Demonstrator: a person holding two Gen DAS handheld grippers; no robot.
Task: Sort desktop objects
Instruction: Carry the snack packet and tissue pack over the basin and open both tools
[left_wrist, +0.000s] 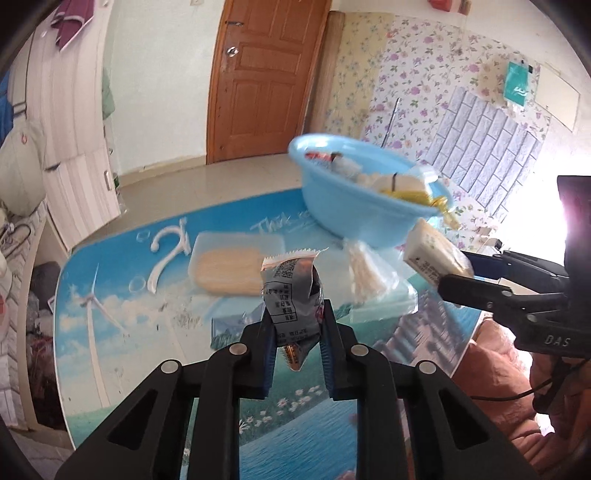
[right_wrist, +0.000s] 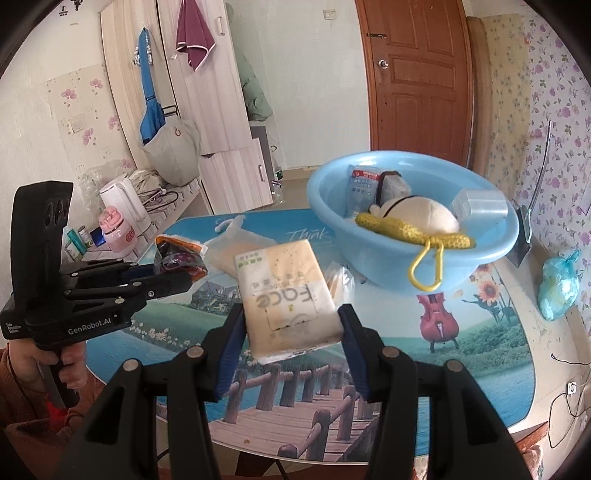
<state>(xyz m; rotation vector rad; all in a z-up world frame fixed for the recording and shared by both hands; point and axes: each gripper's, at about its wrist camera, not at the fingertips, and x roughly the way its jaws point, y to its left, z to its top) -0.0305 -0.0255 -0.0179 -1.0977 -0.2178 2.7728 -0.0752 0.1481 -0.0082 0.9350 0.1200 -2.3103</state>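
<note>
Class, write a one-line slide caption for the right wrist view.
Right claw grips a tissue pack above the table, near the blue basin; left claw holds a snack packet.

The left wrist view looks forward along its 2 fingers (left_wrist: 266, 347) from low over the table's (left_wrist: 122, 332) near edge, facing the far edge, the basin (left_wrist: 351, 214) and the door (left_wrist: 266, 74). The right wrist view sits close above the near edge too, facing the basin (right_wrist: 406, 266) and the far left corner. Both views share the basin, the door and the table's middle, and each catches the other gripper at its side.
</note>
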